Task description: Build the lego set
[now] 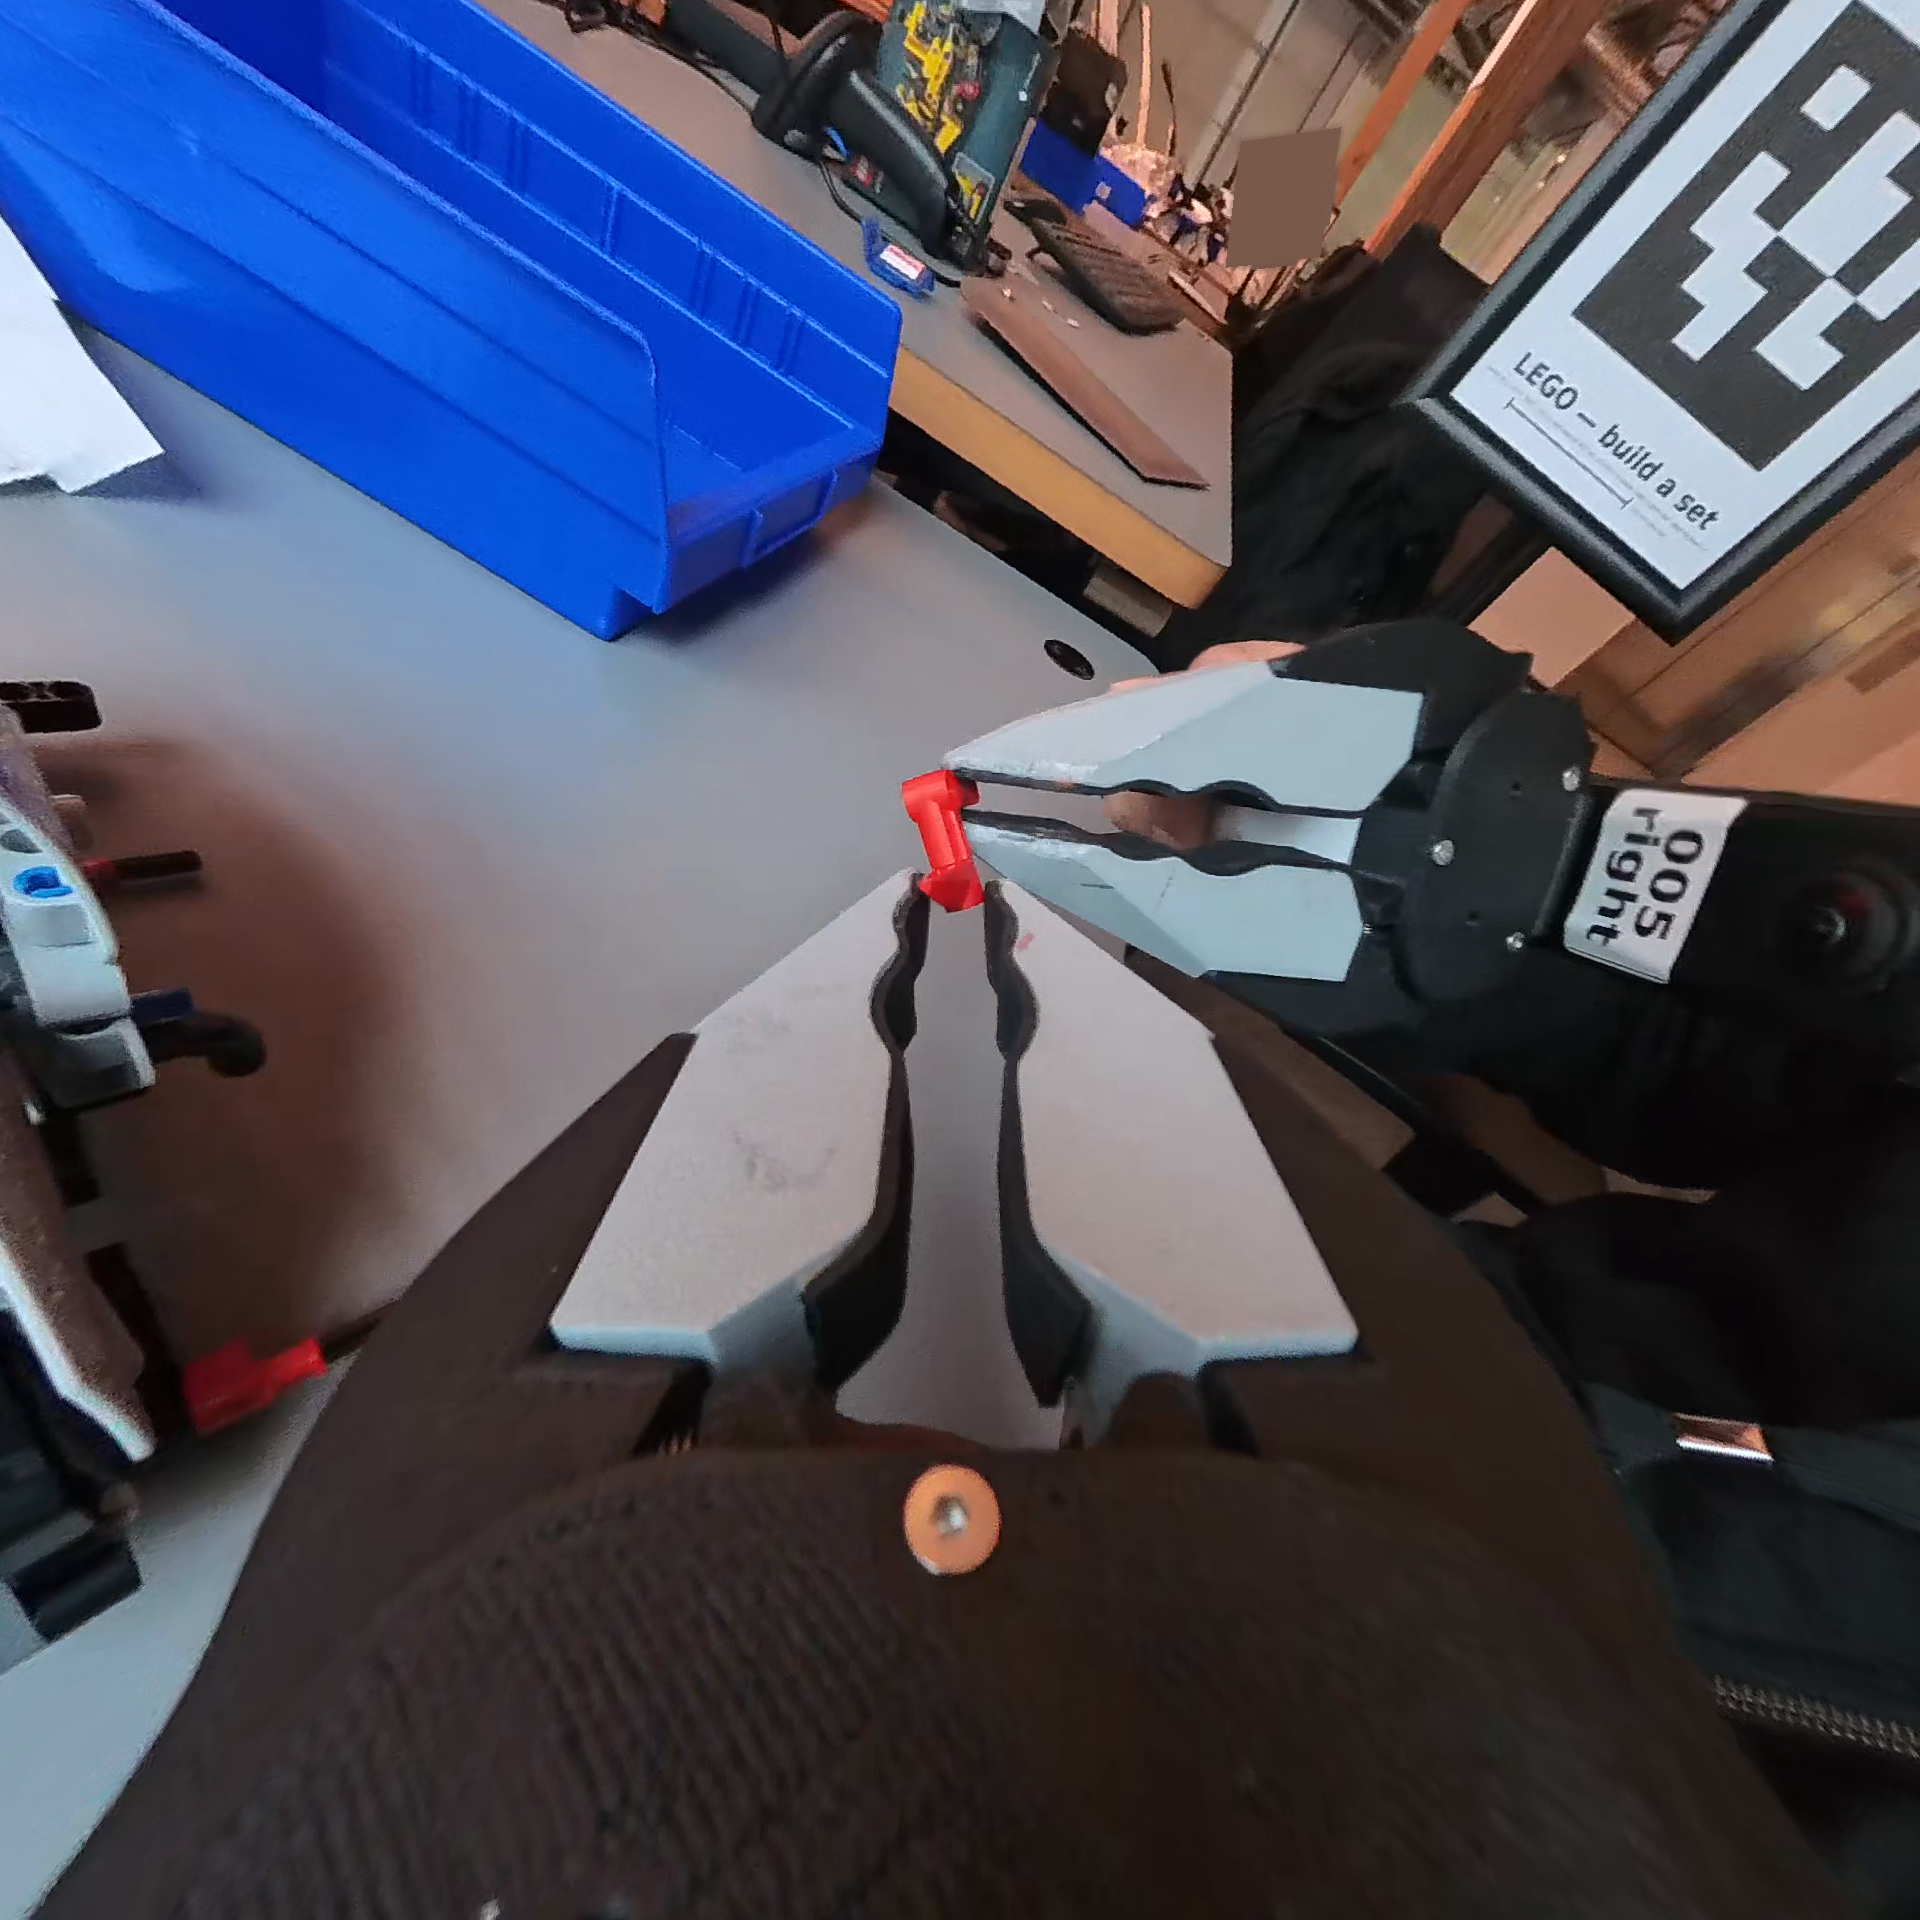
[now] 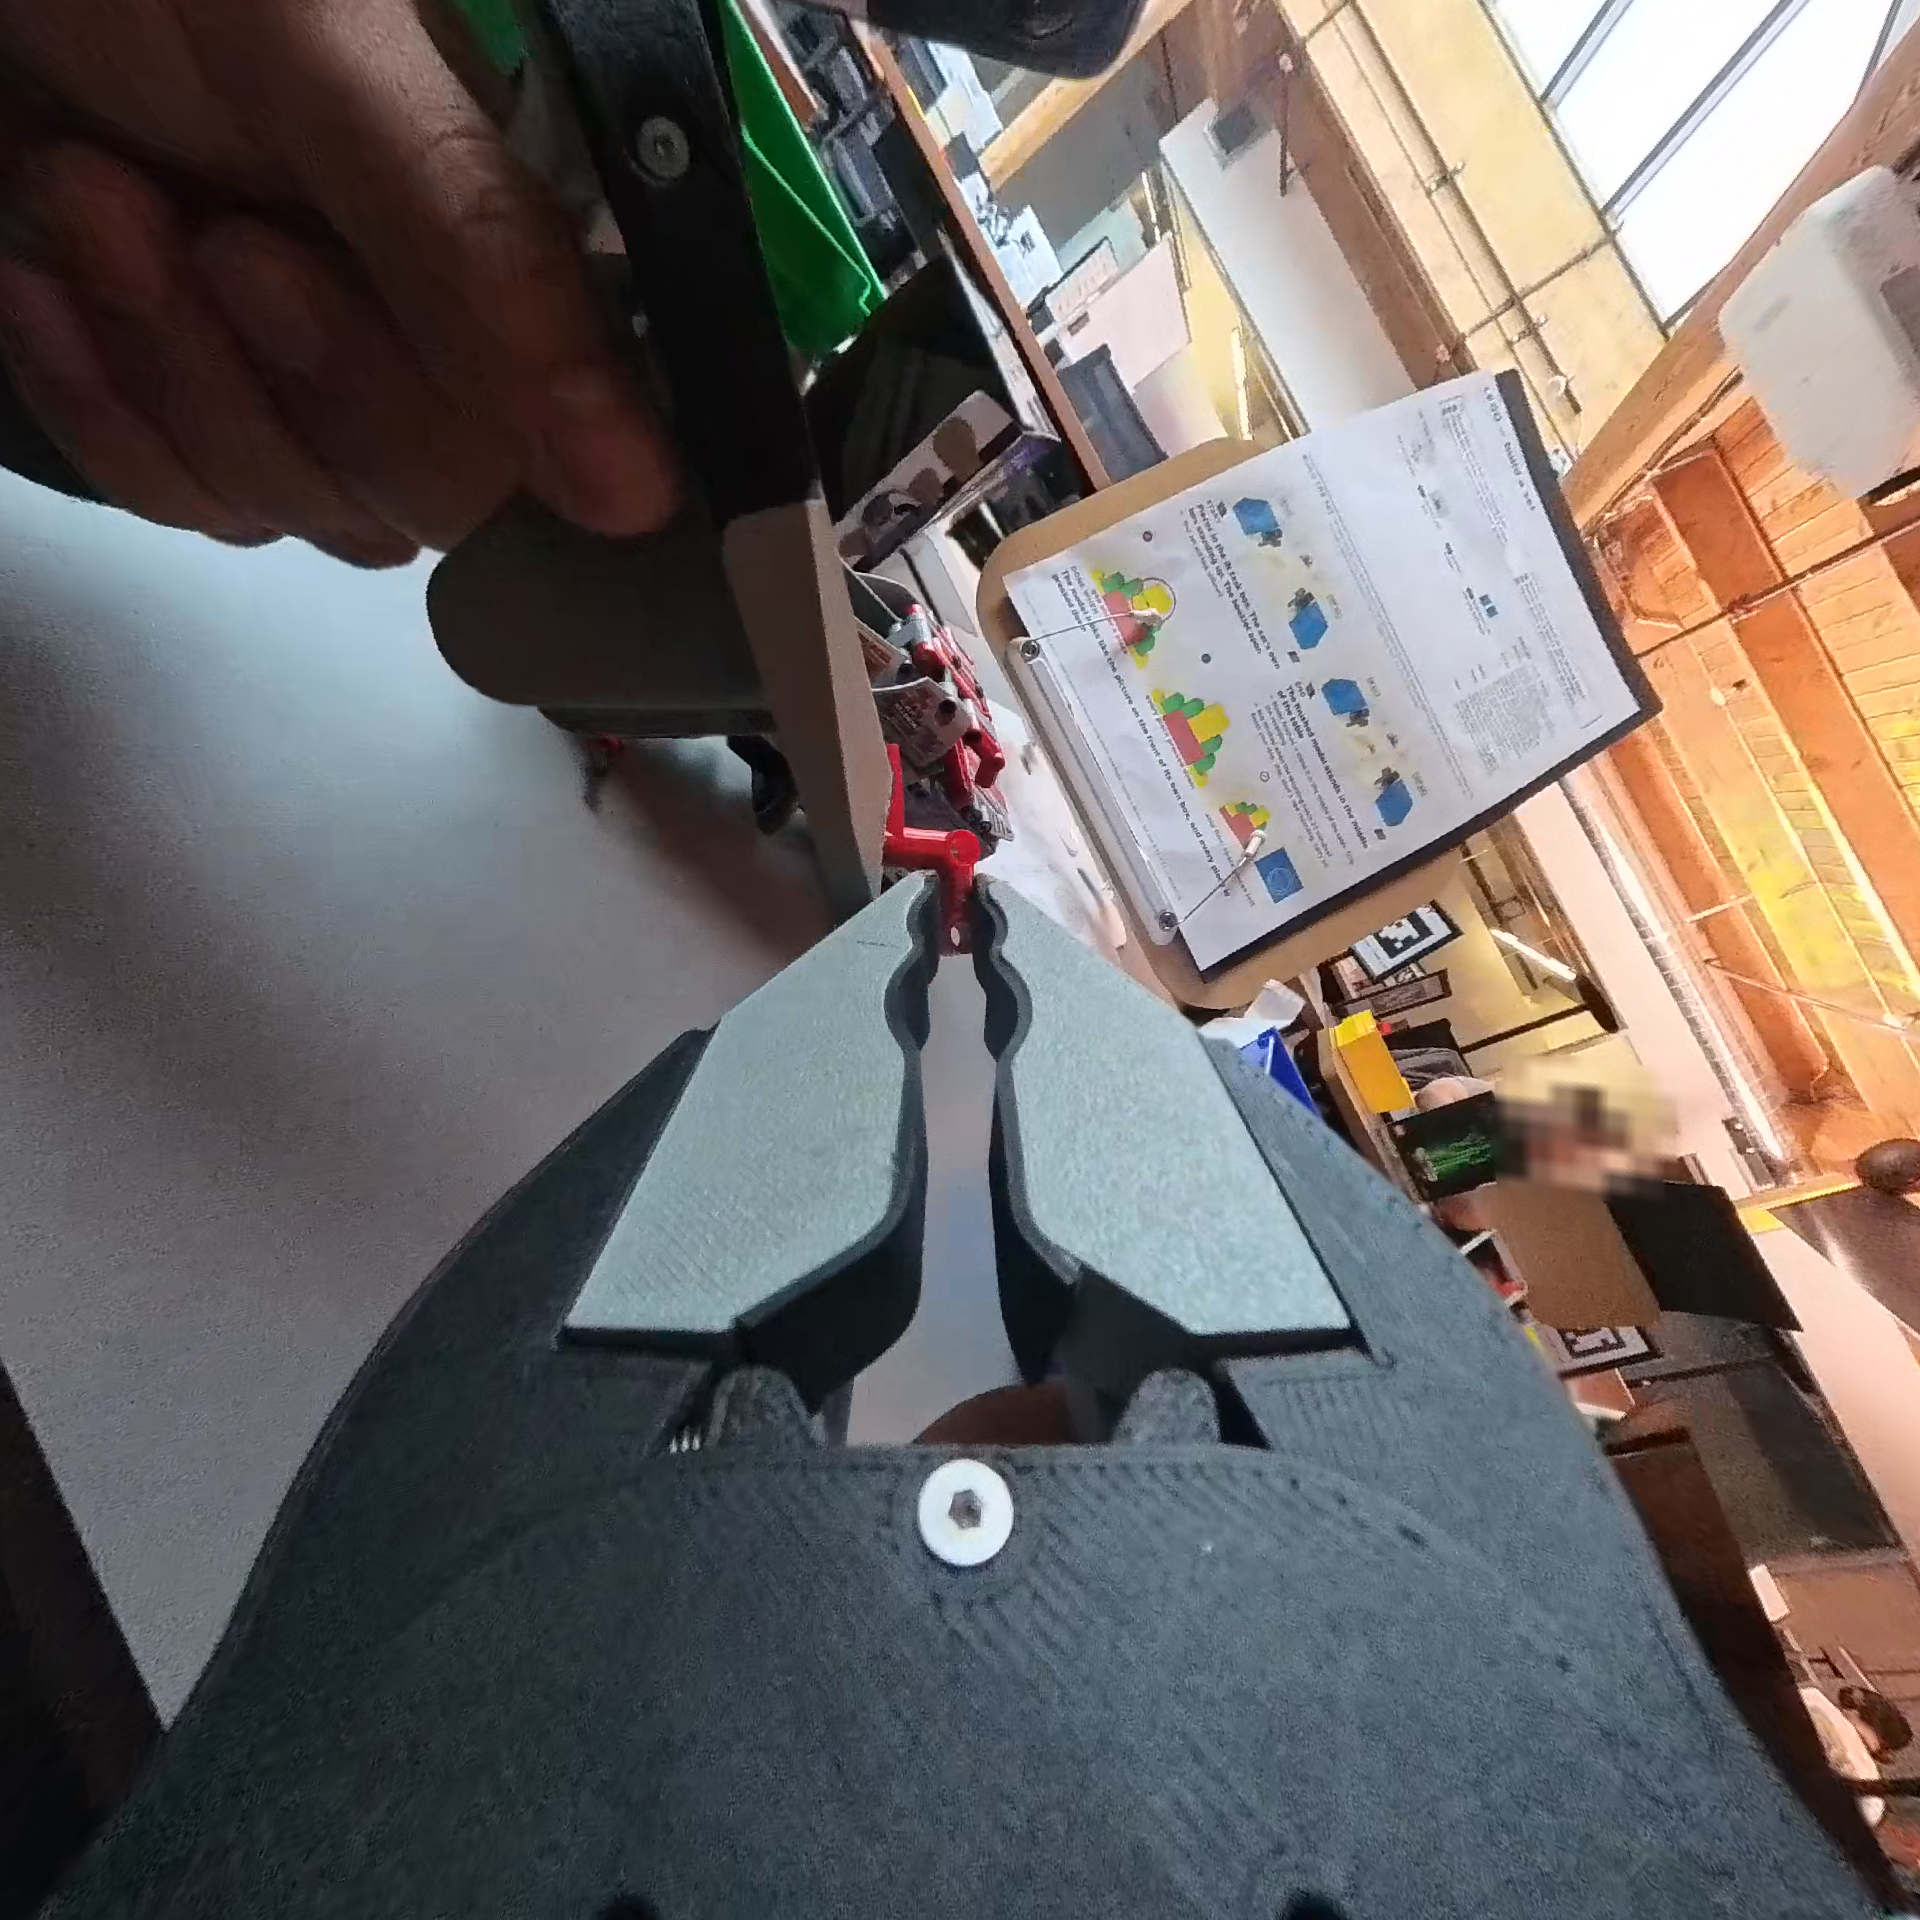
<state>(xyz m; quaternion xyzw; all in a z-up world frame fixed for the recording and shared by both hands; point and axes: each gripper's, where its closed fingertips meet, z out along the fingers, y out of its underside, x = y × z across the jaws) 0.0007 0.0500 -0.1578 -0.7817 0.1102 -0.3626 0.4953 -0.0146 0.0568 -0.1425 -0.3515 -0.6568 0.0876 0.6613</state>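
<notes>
A small red angled Lego connector (image 1: 940, 844) hangs in the air above the grey table (image 1: 520, 790), held between both grippers. My left gripper (image 1: 954, 906) is shut on its lower end. My right gripper (image 1: 964, 805) comes in from the right and is shut on its upper end. In the right wrist view the right gripper (image 2: 954, 896) pinches the red connector (image 2: 940, 847), and one of the left gripper's fingers (image 2: 800, 675) crosses from above, with a hand on it. The partly built grey, black and red model (image 1: 62, 1039) stands at the left edge; it also shows behind the left finger (image 2: 940, 717).
A blue plastic bin (image 1: 468, 312) lies on the table at the back left, with a white sheet (image 1: 52, 416) beside it. A framed black-and-white marker sign (image 1: 1714, 312) stands at the right. An instruction sheet on a clipboard (image 2: 1320, 675) stands behind the model. The tips of both grippers are at nearly the same place.
</notes>
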